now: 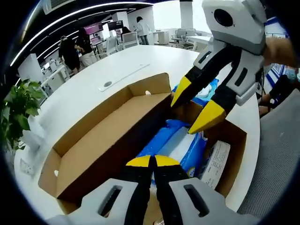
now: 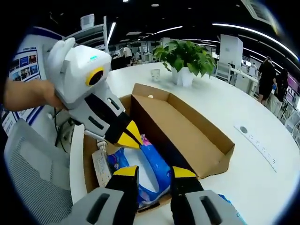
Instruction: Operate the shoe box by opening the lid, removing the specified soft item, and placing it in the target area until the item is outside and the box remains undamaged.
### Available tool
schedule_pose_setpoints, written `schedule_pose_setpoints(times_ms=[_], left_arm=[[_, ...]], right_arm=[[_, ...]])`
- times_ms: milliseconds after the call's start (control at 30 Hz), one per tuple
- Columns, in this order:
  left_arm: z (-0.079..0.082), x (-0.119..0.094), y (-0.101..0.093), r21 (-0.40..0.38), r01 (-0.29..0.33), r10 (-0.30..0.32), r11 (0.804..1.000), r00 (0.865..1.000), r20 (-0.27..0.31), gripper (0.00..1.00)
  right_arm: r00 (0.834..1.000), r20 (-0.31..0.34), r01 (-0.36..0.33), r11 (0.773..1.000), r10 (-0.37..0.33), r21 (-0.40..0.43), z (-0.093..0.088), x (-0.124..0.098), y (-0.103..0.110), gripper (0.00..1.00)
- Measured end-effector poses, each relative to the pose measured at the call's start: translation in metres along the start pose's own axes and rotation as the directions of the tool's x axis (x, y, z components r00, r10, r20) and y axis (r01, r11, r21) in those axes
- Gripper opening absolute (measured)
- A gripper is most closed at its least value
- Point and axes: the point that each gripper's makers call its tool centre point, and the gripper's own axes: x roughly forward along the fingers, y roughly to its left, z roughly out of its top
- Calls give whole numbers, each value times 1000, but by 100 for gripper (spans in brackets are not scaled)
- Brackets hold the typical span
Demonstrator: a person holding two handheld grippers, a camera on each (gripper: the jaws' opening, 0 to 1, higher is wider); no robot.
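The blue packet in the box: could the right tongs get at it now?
Probably yes. The lid is folded back, the blue packet lies uncovered, and the right tongs hang open just above it.

Both views look down from close range, from opposite ends, into the open shoe box (image 1: 108, 140) (image 2: 187, 131), their shared subject.

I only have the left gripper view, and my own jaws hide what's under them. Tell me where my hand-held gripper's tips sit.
Observer: In the right gripper view, the left hand-held gripper points its shut tips at the blue pack inside the box; I can't tell if they touch.
Operator: Report anything on the table past the box's end.
Observer: A small white cup stands beside the potted plant.
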Motion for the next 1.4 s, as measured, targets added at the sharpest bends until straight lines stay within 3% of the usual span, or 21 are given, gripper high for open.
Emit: schedule_pose_setpoints(times_ms=[200,500,867,1400], left_arm=[[4,-5,-1,2,-1,1,1000,1000,10,0],[11,-12,-3,8,-3,2,1000,1000,29,0],[15,-17,-1,1,-9,9,1000,999,40,0],[34,-40,1,11,-37,36,999,996,83,0]], right_arm=[[999,-36,33,996,-36,-82,-4,8,-2,12],[996,-70,49,991,-59,-128,-12,16,-2,0],[998,-36,53,993,-57,-109,-7,10,0,0],[997,21,73,992,-72,-104,21,-13,0,0]])
